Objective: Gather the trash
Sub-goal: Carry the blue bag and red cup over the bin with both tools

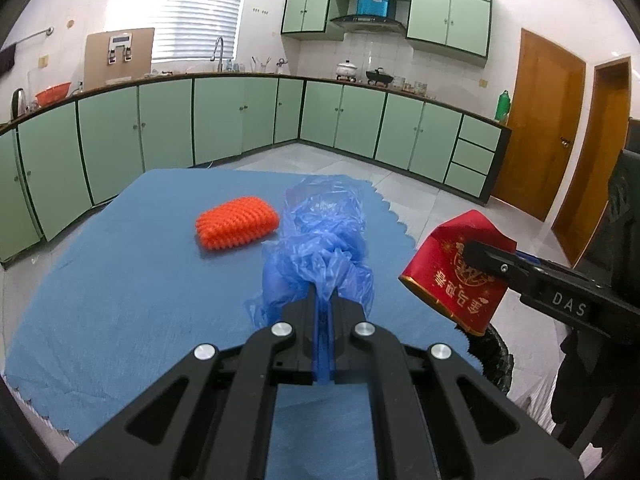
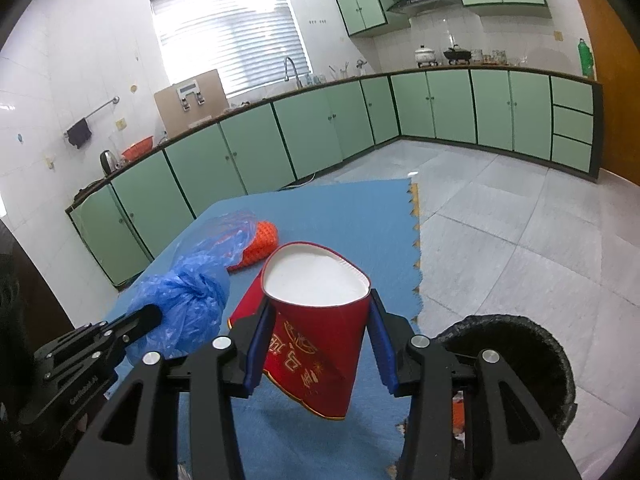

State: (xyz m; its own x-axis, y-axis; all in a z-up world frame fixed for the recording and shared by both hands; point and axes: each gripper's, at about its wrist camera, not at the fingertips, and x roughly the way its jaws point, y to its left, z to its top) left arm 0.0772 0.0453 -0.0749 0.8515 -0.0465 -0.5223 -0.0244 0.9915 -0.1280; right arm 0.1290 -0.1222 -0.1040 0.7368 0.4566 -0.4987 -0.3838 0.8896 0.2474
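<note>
My left gripper [image 1: 325,300] is shut on a crumpled blue plastic bag [image 1: 324,232] and holds it above the blue table cloth [image 1: 120,300]. My right gripper [image 2: 316,320] is shut on a squashed red paper cup [image 2: 320,344] with gold print and a white inside, held above the table's right edge. The cup also shows in the left wrist view [image 1: 456,272], to the right of the bag. The bag also shows in the right wrist view [image 2: 188,296], at the left. An orange ribbed sponge-like object [image 1: 237,222] lies on the cloth beyond the bag.
A black-lined trash bin [image 2: 520,344] stands on the floor at the table's right, just beside the cup; its rim shows in the left wrist view [image 1: 496,356]. Green kitchen cabinets [image 1: 240,120] line the far walls. Wooden doors [image 1: 540,120] stand at the right.
</note>
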